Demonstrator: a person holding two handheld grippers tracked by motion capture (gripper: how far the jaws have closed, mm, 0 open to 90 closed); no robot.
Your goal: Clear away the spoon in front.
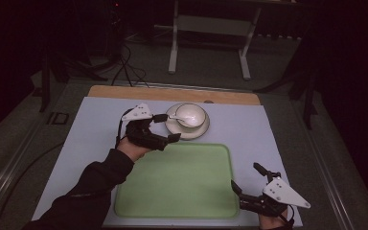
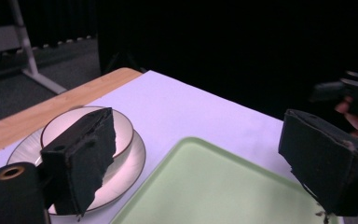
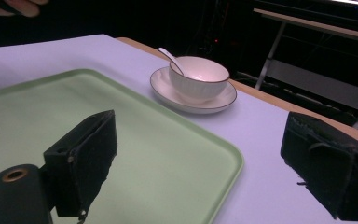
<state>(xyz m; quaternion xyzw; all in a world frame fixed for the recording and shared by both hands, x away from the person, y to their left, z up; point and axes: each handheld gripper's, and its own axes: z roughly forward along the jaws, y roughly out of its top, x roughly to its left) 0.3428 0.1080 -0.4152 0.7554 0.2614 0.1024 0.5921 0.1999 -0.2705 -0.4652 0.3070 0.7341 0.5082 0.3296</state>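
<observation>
High view: glossy round bowl (image 1: 189, 114), flat green tray (image 1: 177, 181)

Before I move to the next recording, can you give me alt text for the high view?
A person's two hand-held grippers hover over a table, both open: the left gripper beside a white bowl holding a spoon on a saucer, the right gripper at the near right corner of a bare green tray.

Bowl (image 3: 199, 77) & saucer (image 3: 193, 100): shiny white china. Tray (image 1: 182, 182): smooth green plastic, matt. Table edge (image 1: 172, 93): wood. Gripper pads (image 3: 95, 149): rough black foam.
</observation>
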